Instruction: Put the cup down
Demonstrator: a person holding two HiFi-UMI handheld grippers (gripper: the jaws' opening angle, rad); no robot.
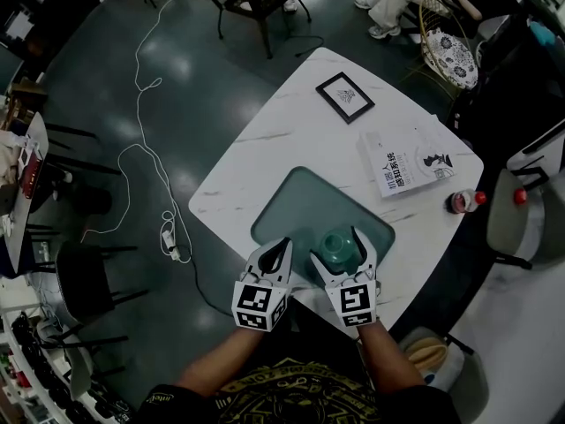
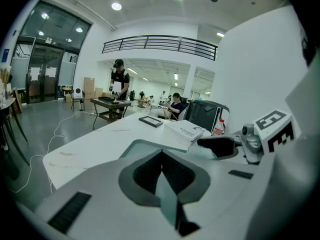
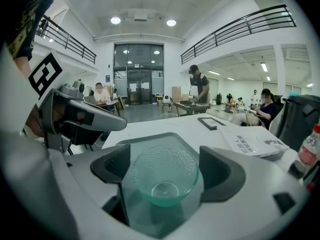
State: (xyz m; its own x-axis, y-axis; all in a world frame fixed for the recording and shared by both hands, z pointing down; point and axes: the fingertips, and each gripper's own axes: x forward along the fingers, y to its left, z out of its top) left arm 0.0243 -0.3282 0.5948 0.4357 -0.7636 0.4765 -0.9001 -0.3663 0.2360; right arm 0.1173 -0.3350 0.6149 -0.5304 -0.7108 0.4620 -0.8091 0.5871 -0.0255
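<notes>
A small teal glass cup [image 1: 338, 244] [image 3: 164, 176] stands upright over the near part of a green mat [image 1: 296, 203] [image 3: 150, 143] on the white marble table [image 1: 291, 131]. My right gripper [image 1: 341, 251] [image 3: 165, 170] is shut on the cup, one dark pad against each side of it. My left gripper [image 1: 280, 254] [image 2: 162, 158] is just left of it, shut with nothing between its jaws, over the mat's near corner. In the left gripper view the cup [image 2: 203, 152] shows under the right gripper's jaw.
A book [image 1: 413, 162], a black-framed picture [image 1: 345, 96] and a red-capped bottle [image 1: 463, 201] lie on the table's far and right parts. The table's near edge runs right under both grippers. A white cable [image 1: 146, 148] trails over the floor at left, near a black stool [image 1: 84, 281].
</notes>
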